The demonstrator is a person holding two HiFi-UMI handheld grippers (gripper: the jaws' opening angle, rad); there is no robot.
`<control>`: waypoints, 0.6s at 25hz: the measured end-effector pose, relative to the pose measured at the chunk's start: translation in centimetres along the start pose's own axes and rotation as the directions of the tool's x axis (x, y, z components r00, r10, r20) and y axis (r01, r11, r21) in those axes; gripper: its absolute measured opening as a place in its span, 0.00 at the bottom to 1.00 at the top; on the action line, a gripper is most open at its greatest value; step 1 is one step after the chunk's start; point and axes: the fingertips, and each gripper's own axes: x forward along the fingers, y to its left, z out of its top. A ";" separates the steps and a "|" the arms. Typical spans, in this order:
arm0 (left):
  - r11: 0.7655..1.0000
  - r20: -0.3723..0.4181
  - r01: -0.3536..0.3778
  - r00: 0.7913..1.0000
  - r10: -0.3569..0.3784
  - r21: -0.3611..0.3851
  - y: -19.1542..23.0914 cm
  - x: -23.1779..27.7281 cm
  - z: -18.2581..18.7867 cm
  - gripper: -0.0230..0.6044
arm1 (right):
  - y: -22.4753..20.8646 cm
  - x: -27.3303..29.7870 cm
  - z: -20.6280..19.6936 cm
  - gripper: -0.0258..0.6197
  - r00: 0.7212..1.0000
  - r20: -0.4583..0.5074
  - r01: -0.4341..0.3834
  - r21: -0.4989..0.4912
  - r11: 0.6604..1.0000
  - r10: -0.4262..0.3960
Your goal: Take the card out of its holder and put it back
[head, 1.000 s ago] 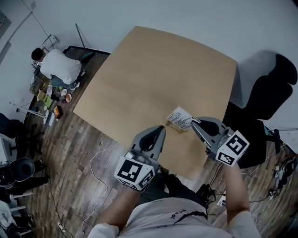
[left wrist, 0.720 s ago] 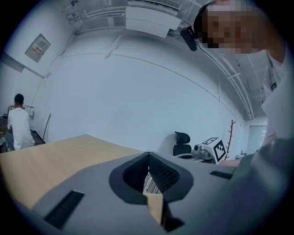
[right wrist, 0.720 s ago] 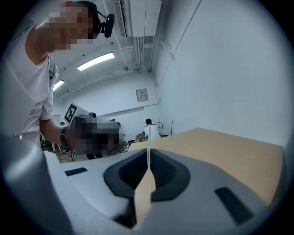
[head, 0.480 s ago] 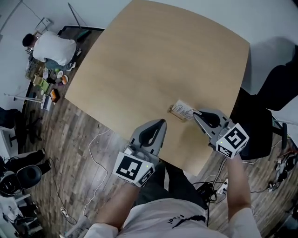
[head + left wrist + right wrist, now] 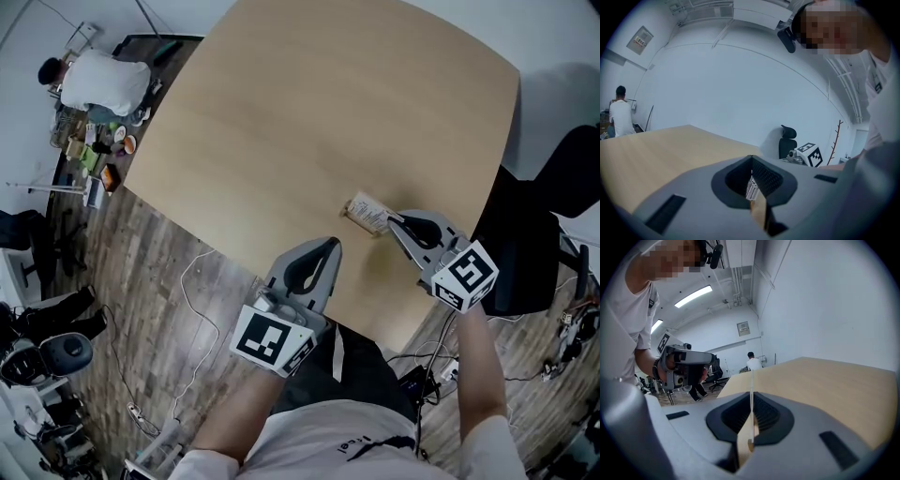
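Observation:
A white printed card (image 5: 368, 214) stands on the light wooden table (image 5: 309, 112) near its right front edge, with a small wooden holder (image 5: 353, 207) at its left end. My right gripper (image 5: 392, 221) is shut on the card's right edge. In the right gripper view the card (image 5: 751, 380) shows edge-on between the pads. My left gripper (image 5: 330, 244) hovers a little left of and nearer than the card, shut with nothing in it. Through its narrow slit the card's print (image 5: 751, 187) shows. Whether the card sits in the holder's slot is unclear.
A black office chair (image 5: 553, 216) stands just past the table's right edge. At the far left a person (image 5: 94, 80) sits by a cluttered desk. Cables (image 5: 197, 309) trail over the wooden floor below the table's near edge.
The head camera has shifted, so the table sits differently in the picture. Both grippers keep their places by the card, and the right one still grips it.

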 end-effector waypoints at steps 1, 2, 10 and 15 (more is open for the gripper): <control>1.000 -0.003 0.000 1.000 0.000 -0.001 0.0 0.0 -0.2 0.06 | -0.1 0.0 -0.2 0.08 1.000 0.002 0.001 0.005 1.000 -0.001; 1.000 -0.006 -0.001 1.000 0.001 -0.003 0.0 0.0 -0.4 0.06 | -0.1 0.1 -0.3 0.08 1.000 0.004 0.001 0.010 1.000 -0.001; 1.000 -0.012 0.001 1.000 -0.001 -0.008 -0.4 0.1 -1.0 0.06 | 0.0 0.4 -0.6 0.08 1.000 0.008 -0.002 0.017 1.000 0.002; 1.000 -0.015 0.002 1.000 -0.002 -0.009 -0.4 0.0 -1.1 0.06 | 0.3 0.7 -1.1 0.08 1.000 -0.013 -0.003 -0.005 1.000 0.003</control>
